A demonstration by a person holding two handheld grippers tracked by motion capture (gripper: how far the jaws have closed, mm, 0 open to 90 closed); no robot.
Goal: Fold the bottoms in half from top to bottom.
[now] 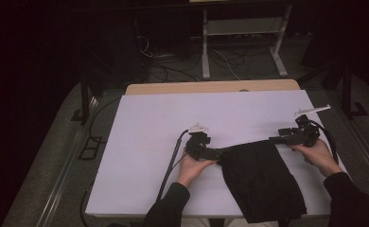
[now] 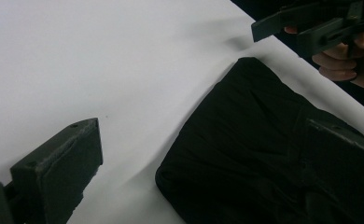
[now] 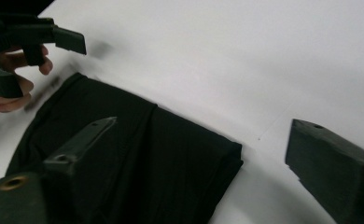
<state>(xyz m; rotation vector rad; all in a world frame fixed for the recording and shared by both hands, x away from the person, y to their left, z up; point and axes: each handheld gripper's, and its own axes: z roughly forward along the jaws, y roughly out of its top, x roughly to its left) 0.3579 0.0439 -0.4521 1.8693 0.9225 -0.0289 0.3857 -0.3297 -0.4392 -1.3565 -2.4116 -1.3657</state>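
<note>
I've got wide bare white counter (image 1: pixel 173 118) ahead, the whole far half open to pass over. The one thing lying in my way is the folded black cloth (image 1: pixel 260 182) at the near edge, flat and low. My left gripper (image 1: pixel 216 153) sits at its left corner, my right gripper (image 1: pixel 273 140) at its right corner, so each blocks the other's path across the cloth's far edge.

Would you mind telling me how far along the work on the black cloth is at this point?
Done: the black cloth lies folded into a compact stack on the white table. In hand: the left tool and right tool sit at its two far corners, jaws open, one jaw over the fabric and one beside it. Left: closing on the corners and probably another fold.
</note>
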